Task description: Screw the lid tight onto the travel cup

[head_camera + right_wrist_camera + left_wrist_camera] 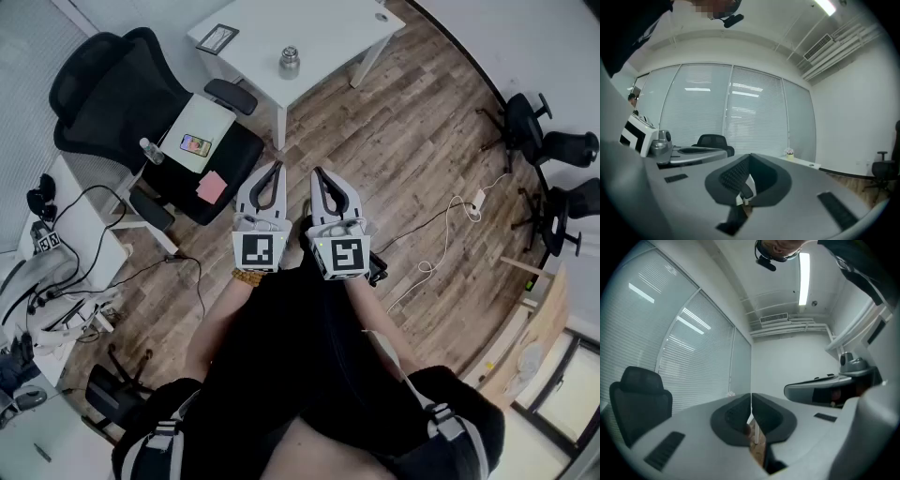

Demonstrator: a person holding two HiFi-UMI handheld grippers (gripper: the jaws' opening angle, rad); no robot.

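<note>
- Left gripper (273, 170): jaws pressed together, nothing between them.
- Right gripper (319, 174): jaws also together, empty.
- The two grippers are side by side, well apart from the table (328, 37).
- Cup (290, 63) stands on the table; too small to make out the lid.

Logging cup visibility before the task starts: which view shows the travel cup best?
The head view: the travel cup stands in plain sight on the white table. The right gripper view shows only a tiny object in the distance, too small to identify; the left gripper view shows no cup.
</note>
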